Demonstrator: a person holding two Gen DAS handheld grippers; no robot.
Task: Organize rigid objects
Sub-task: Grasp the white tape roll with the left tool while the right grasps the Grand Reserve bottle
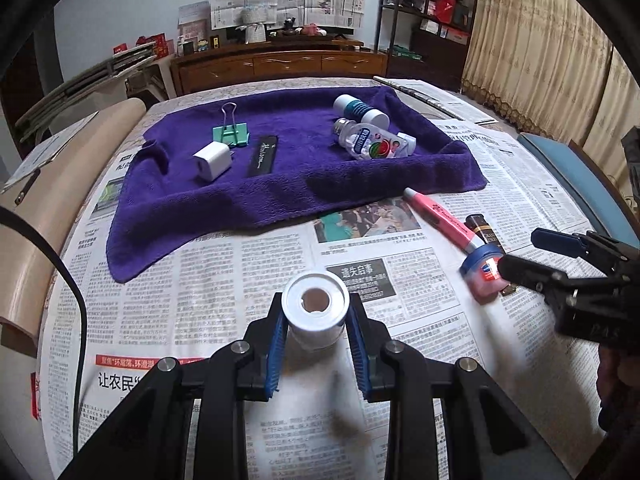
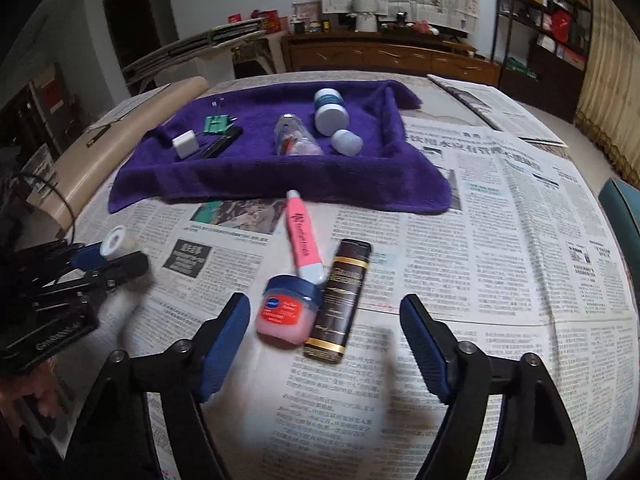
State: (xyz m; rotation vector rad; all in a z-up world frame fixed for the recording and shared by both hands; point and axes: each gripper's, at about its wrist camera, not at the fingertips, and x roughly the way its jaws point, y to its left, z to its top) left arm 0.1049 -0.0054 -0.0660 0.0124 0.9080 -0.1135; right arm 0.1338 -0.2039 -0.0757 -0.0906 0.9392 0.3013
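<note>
My left gripper [image 1: 316,316] is shut on a white cylindrical bottle [image 1: 315,310], held over the newspaper; it also shows in the right wrist view [image 2: 113,240]. My right gripper [image 2: 324,332] is open, its fingers either side of a blue-lidded pink jar [image 2: 288,312] and a dark brown tube [image 2: 340,300]. A pink tube [image 2: 302,238] lies just beyond them. A purple towel [image 1: 304,184] holds a white charger [image 1: 213,161], green binder clip [image 1: 230,134], black bar [image 1: 262,156], and small bottles [image 1: 370,140].
Newspaper [image 1: 400,280] covers the table. A beige chair back [image 1: 48,208] stands at the left, a blue chair [image 1: 568,176] at the right. A wooden cabinet [image 1: 280,64] and shelves [image 1: 432,12] stand beyond the table.
</note>
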